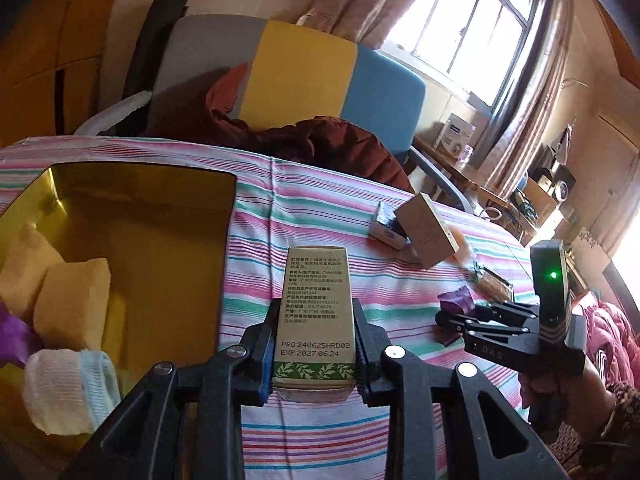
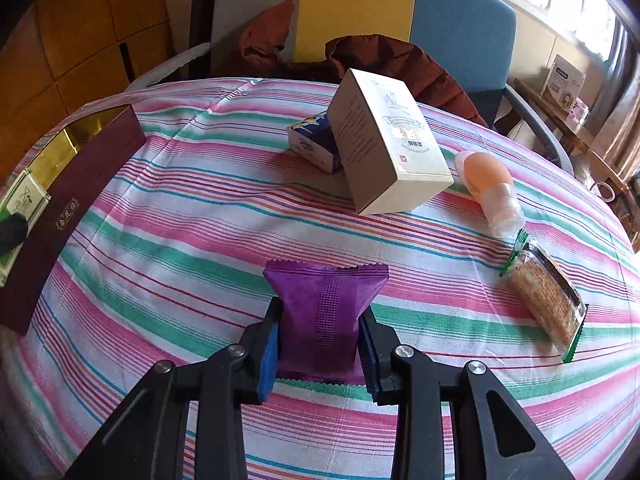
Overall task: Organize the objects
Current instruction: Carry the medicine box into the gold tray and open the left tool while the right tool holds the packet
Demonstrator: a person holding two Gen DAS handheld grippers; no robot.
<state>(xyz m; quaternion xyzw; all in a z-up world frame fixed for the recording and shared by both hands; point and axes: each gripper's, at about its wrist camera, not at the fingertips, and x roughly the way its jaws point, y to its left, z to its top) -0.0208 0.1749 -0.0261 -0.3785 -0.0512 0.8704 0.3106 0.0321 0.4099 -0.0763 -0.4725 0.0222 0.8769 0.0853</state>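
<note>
My left gripper (image 1: pixel 316 312) is shut on a tall beige carton with green leaf trim (image 1: pixel 317 312), held above the striped tablecloth just right of the gold-lined box (image 1: pixel 160 240). That box holds yellow packets, a purple packet and a white cloth. My right gripper (image 2: pixel 322 316) is shut on a purple snack packet (image 2: pixel 324 308) low over the cloth; it also shows in the left wrist view (image 1: pixel 456 316). In the right wrist view the box's maroon wall (image 2: pixel 68 208) stands at the far left with the green carton (image 2: pixel 20 204) beside it.
On the table lie a large cream carton (image 2: pixel 388 144) leaning on a blue-white packet (image 2: pixel 312 140), a peach bottle (image 2: pixel 490 184) and a wrapped cracker pack (image 2: pixel 548 296). A colour-block chair (image 2: pixel 360 12) with a brown jacket stands behind the table.
</note>
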